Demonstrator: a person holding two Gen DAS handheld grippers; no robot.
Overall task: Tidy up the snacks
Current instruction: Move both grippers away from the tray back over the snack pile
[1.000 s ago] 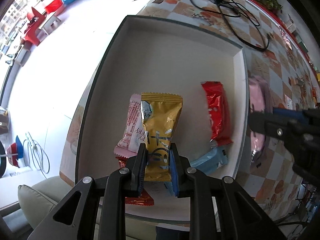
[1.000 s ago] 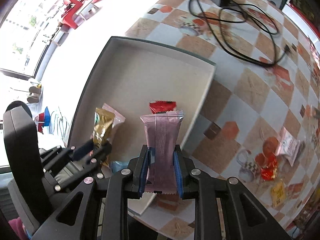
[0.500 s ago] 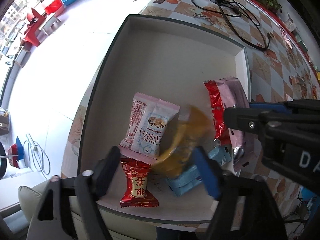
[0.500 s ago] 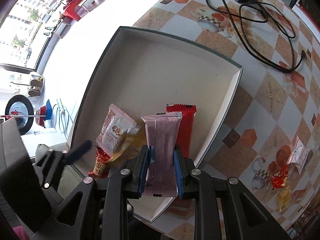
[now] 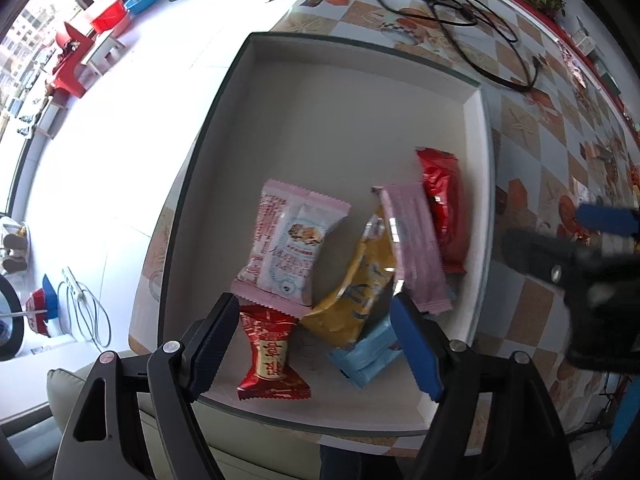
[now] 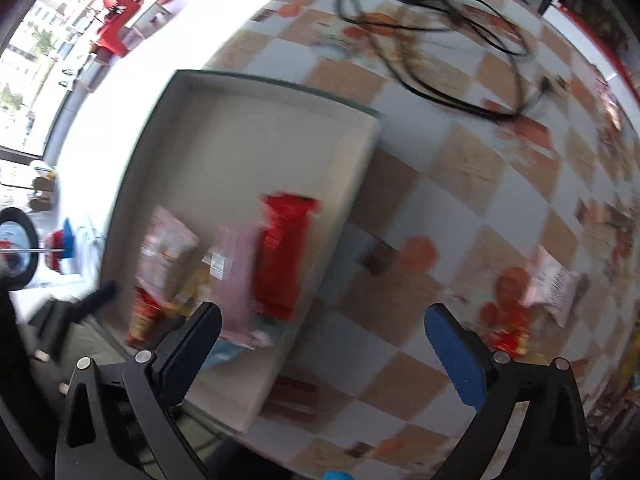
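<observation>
Fingers of the left gripper (image 5: 320, 344): spread wide, pinching nothing, poised over the near end of the tray (image 5: 224, 128).

Contents of tray, near to far:
- Red twist-end candy (image 5: 272, 364), gold label with red characters, not legible; lies just inside the black left finger (image 5: 212, 344).
- Light blue packet (image 5: 368, 354), close beside the blue-padded right finger (image 5: 416, 348), partly under the yellow packet.
- Yellow packet (image 5: 356, 292), tilted, blue script unreadable; lies between the two fingers, untouched by them.
- Pale pink biscuit packet (image 5: 288, 248), picture of biscuits, red lettering too blurred to read; its lower edge overlaps the candy.
- Pink bar (image 5: 416, 248), plain back seam, resting across the yellow packet and the red packet.
- Red packet (image 5: 444, 216), against the tray's right wall.

Fingers of the right gripper (image 6: 320, 344): opening, wide apart, nothing between them; they hang over the tray's right edge and the chequered surface (image 6: 460, 168). Loose snacks (image 6: 532, 292) lie on the surface beyond the blue finger. Black cable (image 5: 460, 4) farthest.
</observation>
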